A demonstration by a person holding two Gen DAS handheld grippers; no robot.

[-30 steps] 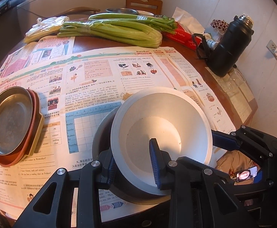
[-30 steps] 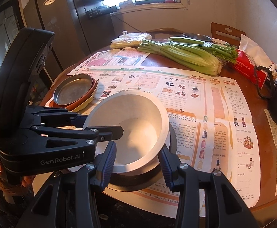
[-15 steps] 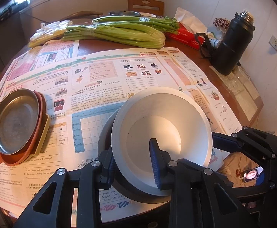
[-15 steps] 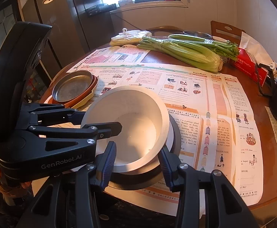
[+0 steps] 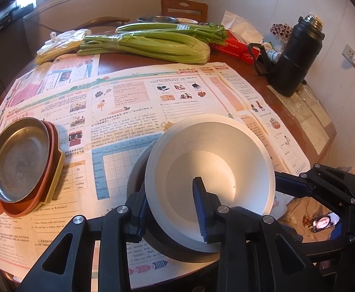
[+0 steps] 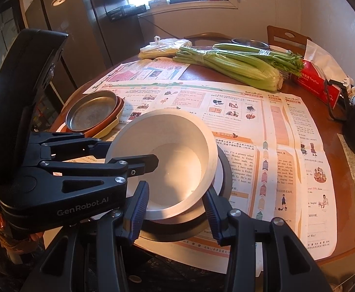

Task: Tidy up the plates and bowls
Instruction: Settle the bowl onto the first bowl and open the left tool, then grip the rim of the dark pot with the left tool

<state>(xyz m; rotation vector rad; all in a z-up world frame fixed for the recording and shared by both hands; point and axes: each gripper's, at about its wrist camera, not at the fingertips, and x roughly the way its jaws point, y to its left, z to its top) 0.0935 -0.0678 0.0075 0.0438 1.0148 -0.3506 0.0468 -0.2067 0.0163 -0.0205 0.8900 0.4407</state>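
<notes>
A: What is changing around the white bowl [image 5: 210,177]?

B: Little. The left gripper [image 5: 170,203] is still pinching its near rim, one finger inside and one outside, while the bowl is sitting tilted in the dark bowl [image 6: 222,182] beneath. The view is drawing back slightly.

A: And the right gripper [image 6: 176,209]?

B: Its jaws are staying wide, straddling the stack without clamping. So nesting is looking nearly done; the plate stack [image 5: 22,163] is waiting well apart on the newspaper [image 5: 128,112].
</notes>
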